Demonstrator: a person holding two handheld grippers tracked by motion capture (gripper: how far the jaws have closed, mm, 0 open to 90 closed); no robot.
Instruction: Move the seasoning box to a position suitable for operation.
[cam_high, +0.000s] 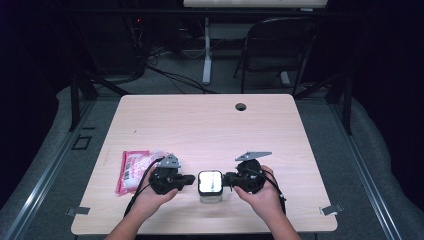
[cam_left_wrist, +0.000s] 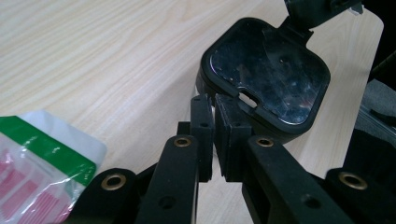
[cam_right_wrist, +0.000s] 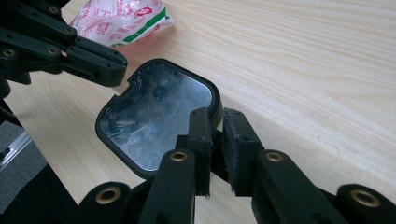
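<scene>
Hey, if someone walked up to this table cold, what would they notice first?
Probably the black-lidded container near the table's front edge, its glossy lid catching the light, with the left gripper and right gripper meeting it from either side. Next, the pink and white packet lying to its left.

A small container (cam_high: 210, 184) with a glossy black lid stands closed near the table's front edge.

Container (cam_high: 210, 182): on the table (cam_high: 210, 125), near its front edge, about midway across.
Left gripper (cam_high: 192, 180): just left of the container, tips at its lid's edge.
Right gripper (cam_high: 226, 179): just right of it, tips at the opposite edge.
Packet (cam_high: 132, 170): left of the left gripper, flat on the table.
</scene>
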